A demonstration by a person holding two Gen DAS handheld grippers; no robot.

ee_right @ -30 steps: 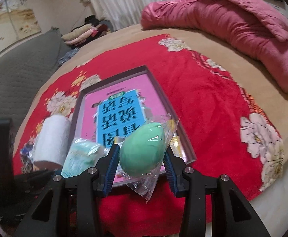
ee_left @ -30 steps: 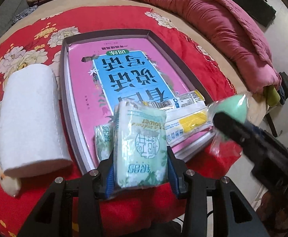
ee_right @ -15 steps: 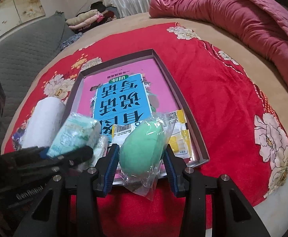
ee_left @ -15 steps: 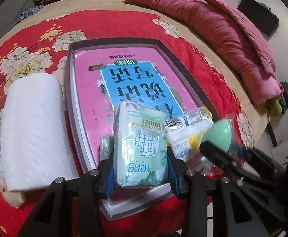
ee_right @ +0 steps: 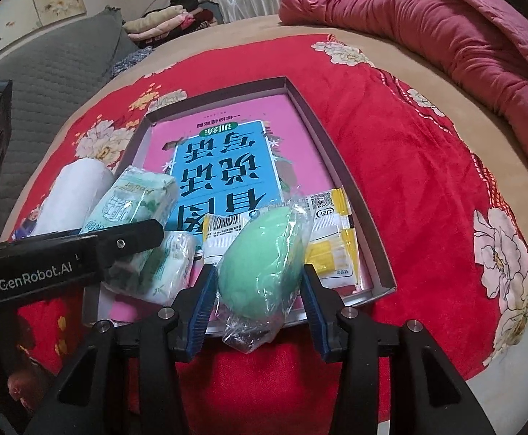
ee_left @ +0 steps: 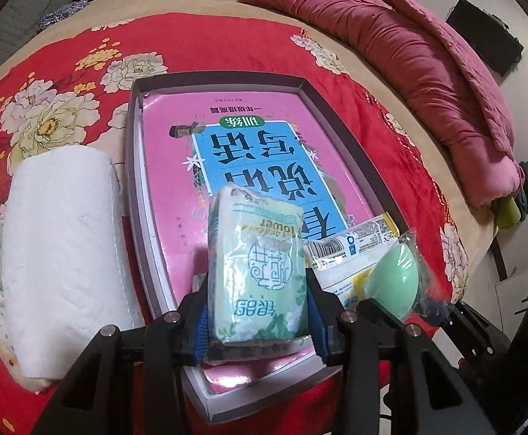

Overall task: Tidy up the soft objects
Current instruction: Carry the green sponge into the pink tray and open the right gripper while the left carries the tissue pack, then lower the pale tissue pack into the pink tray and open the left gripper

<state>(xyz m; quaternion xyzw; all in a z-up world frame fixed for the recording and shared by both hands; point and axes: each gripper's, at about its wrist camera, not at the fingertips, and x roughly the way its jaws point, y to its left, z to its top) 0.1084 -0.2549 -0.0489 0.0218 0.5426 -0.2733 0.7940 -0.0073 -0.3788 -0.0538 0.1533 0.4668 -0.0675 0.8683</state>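
A green tissue pack [ee_left: 256, 272] stands upright between the pads of my left gripper [ee_left: 258, 311], which is shut on it over the near end of the grey tray [ee_left: 133, 181]. The same pack [ee_right: 137, 195] shows in the right wrist view beside the left gripper's black finger [ee_right: 82, 250]. My right gripper [ee_right: 258, 308] has a green egg-shaped sponge in a clear bag [ee_right: 260, 257] between its pads. Its jaws are opening, and the pads still touch the bag. The sponge [ee_left: 394, 275] hangs over the tray's near right corner.
The tray holds a pink and blue book [ee_left: 249, 152], a yellow and white packet [ee_left: 351, 250] and a second tissue pack [ee_right: 169, 268]. A white paper roll [ee_left: 57, 261] lies left of the tray on the red flowered cover. A pink quilt [ee_left: 409, 54] lies at the far right.
The left gripper has carried the tissue pack further over the tray. The right gripper has come down with the sponge to the tray's near right corner, and its jaws have widened a little.
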